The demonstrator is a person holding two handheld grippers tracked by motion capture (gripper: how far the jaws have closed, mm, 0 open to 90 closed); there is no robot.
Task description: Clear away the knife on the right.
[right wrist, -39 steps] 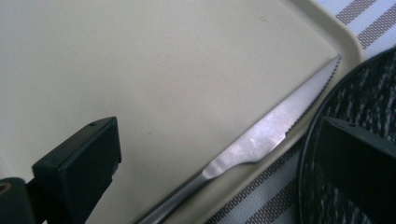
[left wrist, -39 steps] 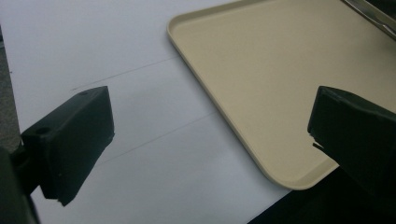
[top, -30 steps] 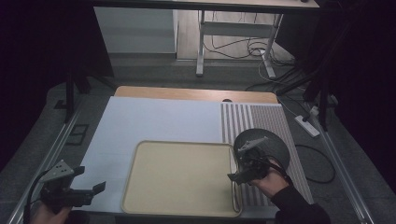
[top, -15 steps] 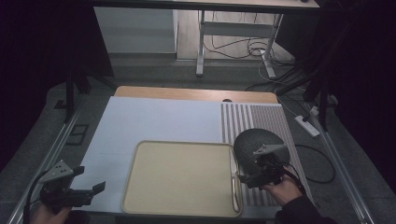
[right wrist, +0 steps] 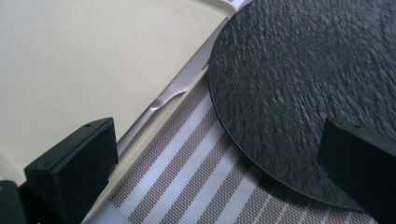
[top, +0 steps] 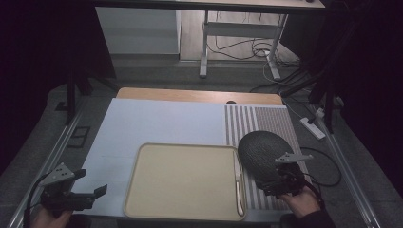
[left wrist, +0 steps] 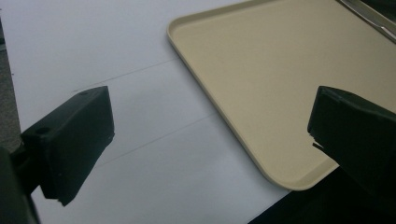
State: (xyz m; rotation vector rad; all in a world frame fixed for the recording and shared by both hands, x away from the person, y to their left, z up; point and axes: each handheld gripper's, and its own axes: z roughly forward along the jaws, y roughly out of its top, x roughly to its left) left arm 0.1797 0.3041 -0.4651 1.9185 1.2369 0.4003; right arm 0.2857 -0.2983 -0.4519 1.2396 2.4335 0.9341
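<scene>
The dark textured plate (top: 263, 156) lies on the striped placemat (top: 256, 124) at the table's right, its left edge just beside the beige tray (top: 183, 180). In the high view the near part of the plate is hidden under the right gripper (top: 280, 183) and its grey three-cornered plate. In the right gripper view the plate (right wrist: 303, 93) is cut off by the top and right edges, and one jaw stands in front of its near rim; whether that jaw touches it cannot be told. The right gripper's jaws (right wrist: 219, 172) stand wide apart, holding nothing.

A table knife (right wrist: 173, 93) lies along the tray's right rim (right wrist: 140, 140), between the tray floor and the plate; its blade tip slips under the plate's edge and its handle end is hidden behind the left-hand jaw. In the high view the knife (top: 237, 183) is a thin pale strip, hard to make out.

The tray is bare, and the white mat (top: 157, 123) beyond it is open up to the wooden table edge (top: 199, 95).

The left gripper (top: 71, 197) hovers over the mat's near left corner, apart from the tray, jaws (left wrist: 205, 140) spread wide and empty. The tray's near corner (left wrist: 299, 184) sits between them, just short of the dark table edge.
</scene>
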